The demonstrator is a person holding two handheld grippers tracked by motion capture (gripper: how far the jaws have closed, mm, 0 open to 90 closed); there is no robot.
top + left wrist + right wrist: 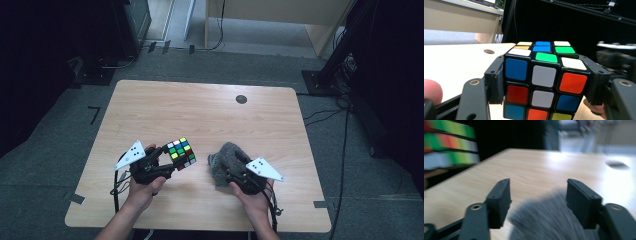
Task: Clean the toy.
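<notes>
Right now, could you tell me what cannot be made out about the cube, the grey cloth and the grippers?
- Puzzle cube: bottom row cut off by the left gripper view's lower edge.
- Grey cloth: motion-blurred in the right gripper view; texture unreadable.
- Right gripper: its jaws are hidden by the cloth in the high view.
- Round dark spot on the table: too small to identify.

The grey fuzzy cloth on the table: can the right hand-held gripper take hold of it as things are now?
Probably yes. The right hand-held gripper is open and the grey fuzzy cloth lies just below and between its jaws, with nothing in between. The puzzle cube sits clamped in the left hand-held gripper, well aside.
</notes>
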